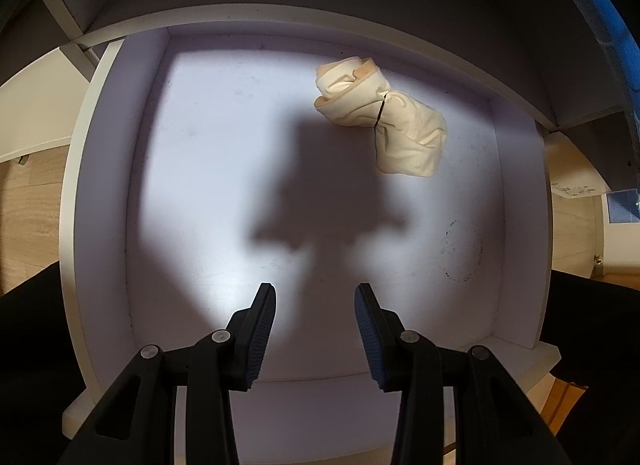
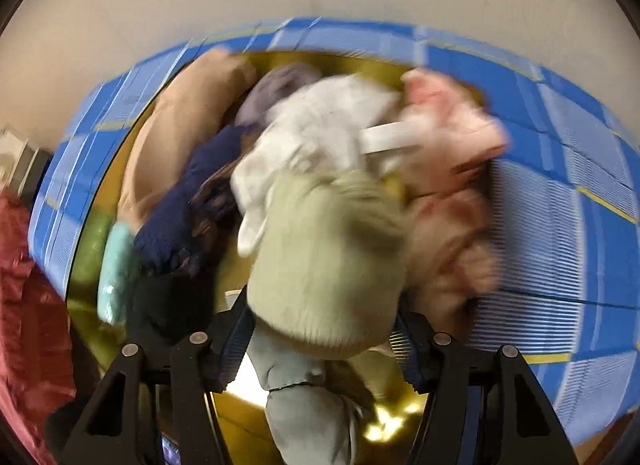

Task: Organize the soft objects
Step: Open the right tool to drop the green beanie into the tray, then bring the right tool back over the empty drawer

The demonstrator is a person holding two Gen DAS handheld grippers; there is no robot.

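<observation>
White drawer holds one cream bundle (far right corner).

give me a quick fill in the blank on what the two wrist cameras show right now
1. The cream rolled cloth bundle lies inside a white ____.
2. The left gripper holds ____ between its fingers.
3. The pale green knitted hat lies between the fingers of the ____ gripper.
4. The bag holding the pile is mostly ____.

Missing: drawer; nothing; right; blue
</observation>
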